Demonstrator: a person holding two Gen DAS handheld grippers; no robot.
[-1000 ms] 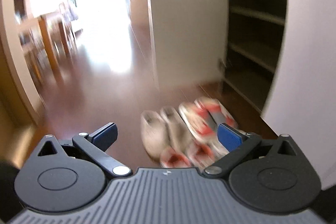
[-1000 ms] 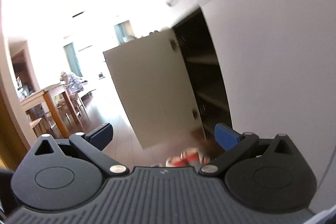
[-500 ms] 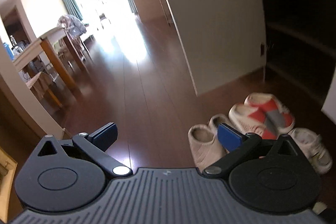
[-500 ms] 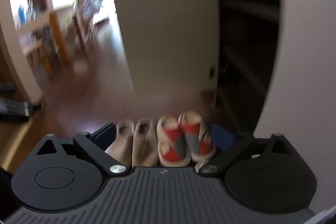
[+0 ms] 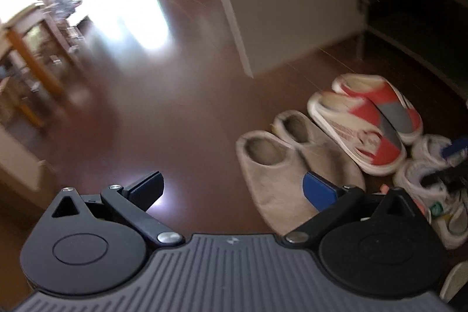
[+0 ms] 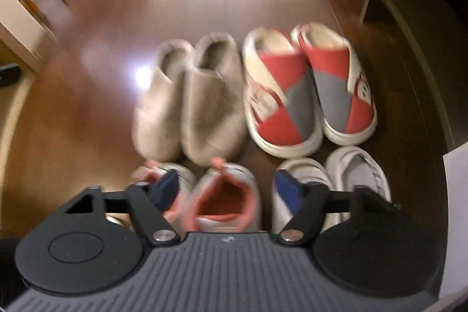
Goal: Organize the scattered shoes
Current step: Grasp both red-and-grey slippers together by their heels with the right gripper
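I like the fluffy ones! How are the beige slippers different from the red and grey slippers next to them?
The beige slippers are one plain colour and look fuzzy; the red and grey slippers have colour patches and thick white soles. The beige pair sits left, the red and grey pair nearer the open cupboard. Both pairs stand side by side on the wooden floor.

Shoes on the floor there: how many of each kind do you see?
Beige fuzzy slippers: 2
Red and grey slippers: 2
Pink-lined sneakers: 2
White sneakers: 2
Total: 8 shoes, four pairs side by side on the wooden floor.
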